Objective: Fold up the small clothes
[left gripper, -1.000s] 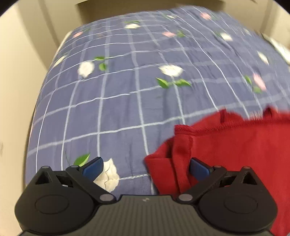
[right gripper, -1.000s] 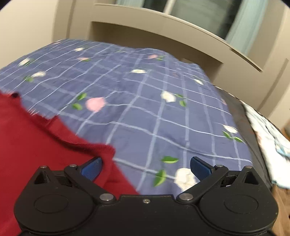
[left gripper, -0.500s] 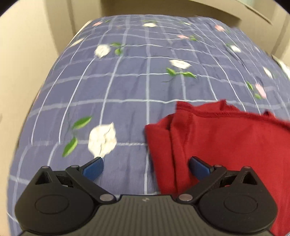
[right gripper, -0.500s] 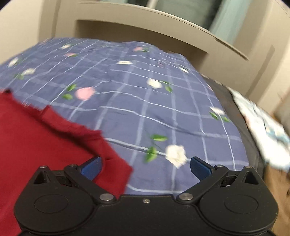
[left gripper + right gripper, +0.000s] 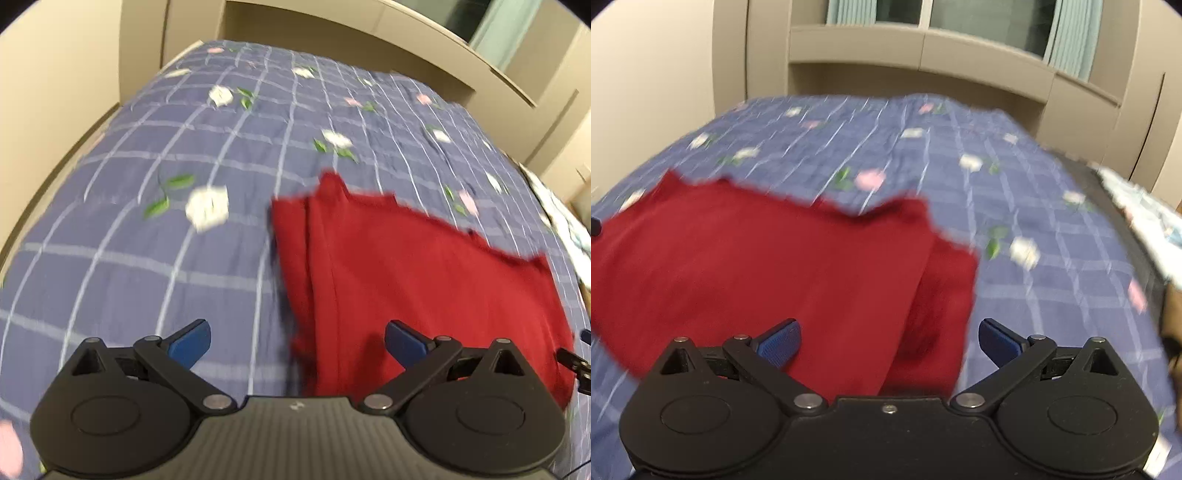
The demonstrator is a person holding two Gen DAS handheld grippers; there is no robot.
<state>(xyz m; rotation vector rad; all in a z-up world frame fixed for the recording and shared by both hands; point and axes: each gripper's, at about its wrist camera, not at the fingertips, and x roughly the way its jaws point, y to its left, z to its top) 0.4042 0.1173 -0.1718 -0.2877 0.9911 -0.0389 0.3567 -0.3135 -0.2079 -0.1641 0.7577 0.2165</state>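
Left gripper fingers spread wide, nothing between them; right gripper same. Both hover over the red garment, which lies flat, side edges folded in, on the blue checked floral bedspread.

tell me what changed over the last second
Both tongs pulled back and up from the red cloth: the left tongs now see most of it, and the right tongs swung left so its right edge lies between the fingers. Nothing was taken hold of or let go. Both tongs stay open and empty; the cloth lies as before on the bedspread.
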